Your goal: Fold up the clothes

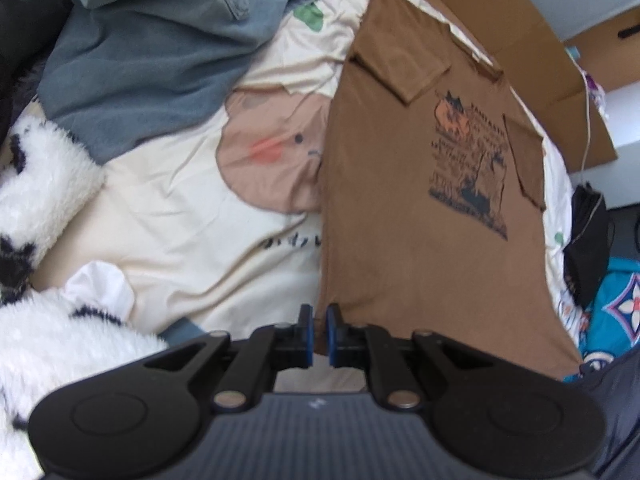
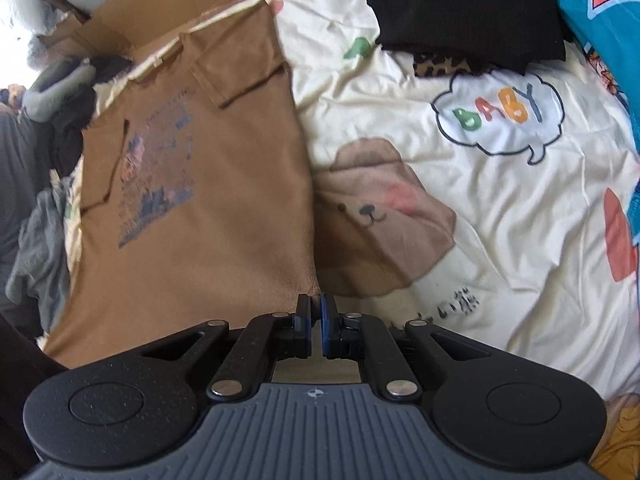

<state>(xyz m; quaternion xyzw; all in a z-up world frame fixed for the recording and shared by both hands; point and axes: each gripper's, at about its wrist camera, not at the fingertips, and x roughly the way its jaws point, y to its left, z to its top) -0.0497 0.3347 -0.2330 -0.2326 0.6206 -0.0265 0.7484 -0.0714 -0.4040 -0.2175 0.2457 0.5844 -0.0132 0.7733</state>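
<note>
while each gripper pinches a hem corner, brown t-shirt (image 1: pixel 420 208) lies flat.

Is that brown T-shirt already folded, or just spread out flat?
Partly folded: the brown T-shirt lies flat on the bedsheet, both sleeves turned in over its front, body still full length.

A bedroom at home

A bed has a soft cream bear blanket (image 2: pixel 460 240), piles of clothes (image 1: pixel 152 60), a fluffy white blanket (image 1: pixel 44 192) and cardboard boxes (image 1: pixel 532 40) beside it.
</note>
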